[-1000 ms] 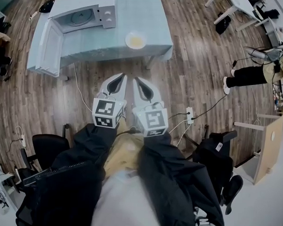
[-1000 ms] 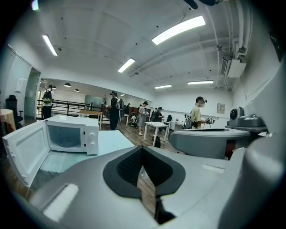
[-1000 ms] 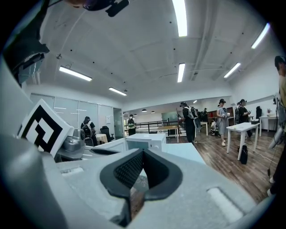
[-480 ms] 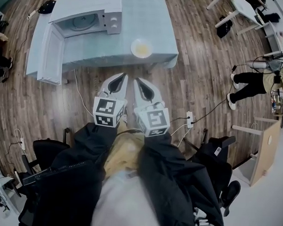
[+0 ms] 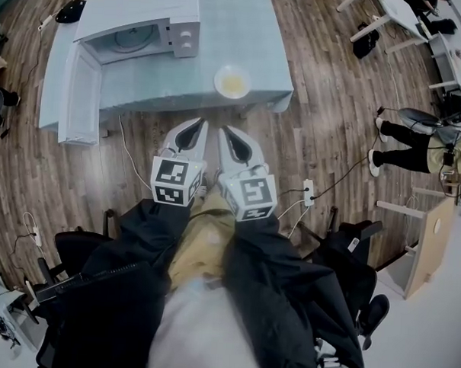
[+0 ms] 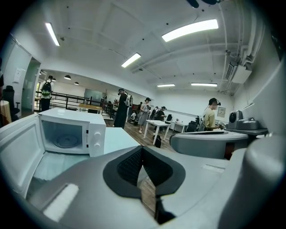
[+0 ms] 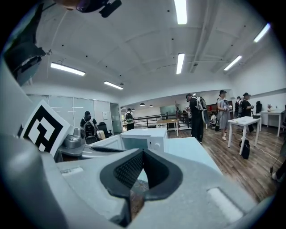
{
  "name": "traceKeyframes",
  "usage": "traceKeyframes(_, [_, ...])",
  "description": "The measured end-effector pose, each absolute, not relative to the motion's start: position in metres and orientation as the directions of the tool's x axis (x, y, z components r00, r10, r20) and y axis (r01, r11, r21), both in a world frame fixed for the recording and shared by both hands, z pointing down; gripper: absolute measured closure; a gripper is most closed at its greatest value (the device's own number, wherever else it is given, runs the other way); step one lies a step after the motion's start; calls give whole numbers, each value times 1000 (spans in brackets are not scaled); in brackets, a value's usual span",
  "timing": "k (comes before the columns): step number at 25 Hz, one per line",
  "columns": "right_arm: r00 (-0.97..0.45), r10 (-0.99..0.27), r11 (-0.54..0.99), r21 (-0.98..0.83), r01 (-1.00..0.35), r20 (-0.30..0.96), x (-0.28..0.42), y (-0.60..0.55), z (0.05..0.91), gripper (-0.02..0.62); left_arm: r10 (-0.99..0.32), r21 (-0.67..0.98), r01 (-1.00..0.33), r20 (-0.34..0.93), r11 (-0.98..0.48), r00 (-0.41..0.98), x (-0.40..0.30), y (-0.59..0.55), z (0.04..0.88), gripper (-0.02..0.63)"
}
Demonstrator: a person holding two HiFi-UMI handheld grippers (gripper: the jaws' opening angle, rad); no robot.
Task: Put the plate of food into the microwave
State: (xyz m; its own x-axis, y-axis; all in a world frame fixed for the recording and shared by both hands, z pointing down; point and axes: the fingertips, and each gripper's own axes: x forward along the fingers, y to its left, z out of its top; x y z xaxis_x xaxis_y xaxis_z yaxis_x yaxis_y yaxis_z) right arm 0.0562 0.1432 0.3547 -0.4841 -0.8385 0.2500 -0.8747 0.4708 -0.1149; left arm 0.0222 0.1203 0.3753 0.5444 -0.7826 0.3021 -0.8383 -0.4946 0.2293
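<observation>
A white microwave (image 5: 138,30) stands on the pale blue table (image 5: 245,27) with its door (image 5: 78,96) swung open to the left; its cavity shows an empty glass turntable (image 6: 66,141). A white plate of yellow food (image 5: 233,82) sits near the table's front edge, right of the microwave. My left gripper (image 5: 197,124) and right gripper (image 5: 224,130) hang side by side over the wood floor, short of the table, both shut and holding nothing. The jaws hide the plate in both gripper views. The microwave (image 7: 144,138) also shows in the right gripper view.
A white cable (image 5: 129,148) and a power strip (image 5: 308,190) lie on the floor near my feet. Black office chairs (image 5: 357,250) stand at right and left (image 5: 79,245). A seated person's legs (image 5: 404,145) are at right. Several people stand by tables (image 6: 156,127) further off.
The table, microwave and plate have slid lower and to the right in the head view, a little nearer. Both grippers keep their place, shut, side by side.
</observation>
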Motion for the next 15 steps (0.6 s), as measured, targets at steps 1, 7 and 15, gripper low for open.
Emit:
traceKeyframes(1, [-486, -837, 471, -120, -874, 252, 56, 140, 357, 598, -781, 232, -839, 309, -492, 543, 21, 118, 379, 609])
traceKeyframes(7, [-517, -815, 499, -138, -856, 263, 52, 111, 371, 598, -793, 229, -858, 328, -461, 513, 14, 93, 389, 609])
traceKeyframes(15, [-566, -785, 542, -163, -825, 252, 49, 46, 373, 598, -826, 193, -890, 333, -413, 455, 2, 28, 386, 609])
